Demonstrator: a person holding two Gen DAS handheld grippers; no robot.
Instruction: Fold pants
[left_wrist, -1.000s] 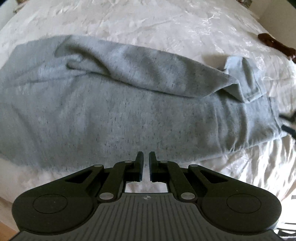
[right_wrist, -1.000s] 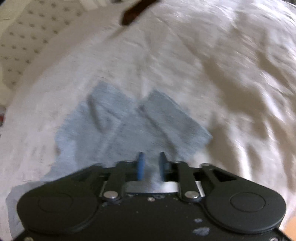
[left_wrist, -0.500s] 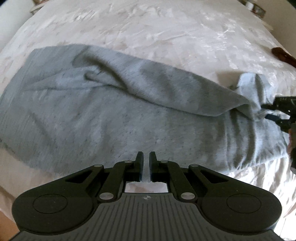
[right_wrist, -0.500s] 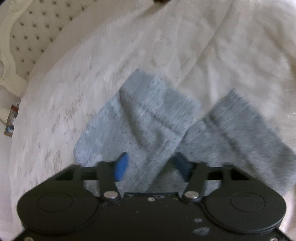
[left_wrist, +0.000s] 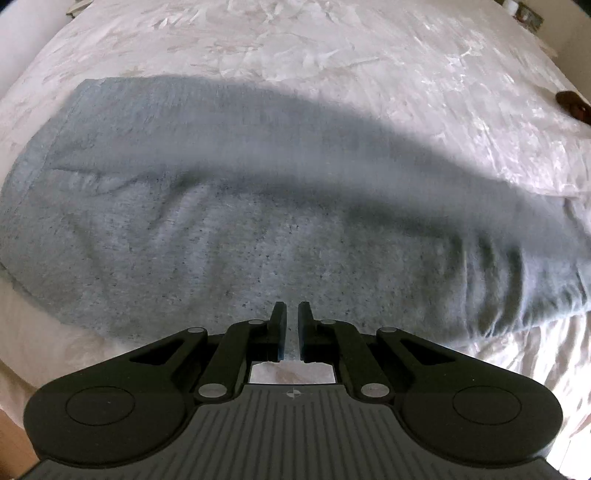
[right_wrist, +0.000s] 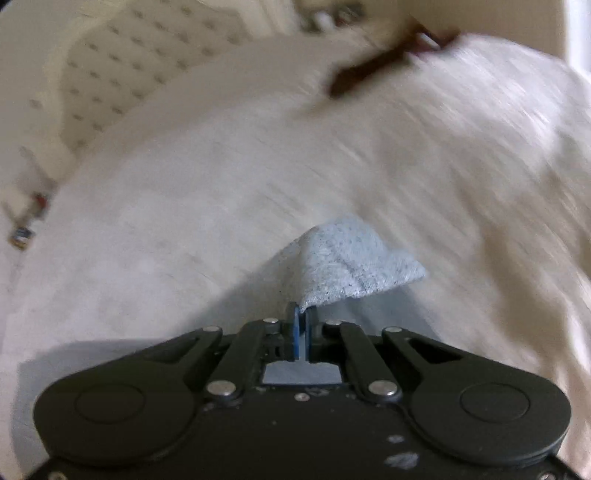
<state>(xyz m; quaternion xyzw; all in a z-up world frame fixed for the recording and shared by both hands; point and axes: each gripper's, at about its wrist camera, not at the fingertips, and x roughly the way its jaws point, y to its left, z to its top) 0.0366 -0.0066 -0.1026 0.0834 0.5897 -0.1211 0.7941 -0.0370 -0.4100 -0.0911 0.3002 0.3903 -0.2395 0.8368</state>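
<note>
Pinching the pants (right_wrist: 354, 262) hem between the right gripper (right_wrist: 303, 314) fingers.

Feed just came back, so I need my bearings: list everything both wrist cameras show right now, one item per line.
pants: one, grey, spread across the bedspread; leg end lifted.
bedspread: one, white, under everything.
headboard: one, cream, tufted, far left in the right view.
brown object: one, far right on the bed; blurred, unidentifiable.
left gripper: one, black, shut and empty over the pants.
right gripper: one, black, shut on the leg end.
</note>
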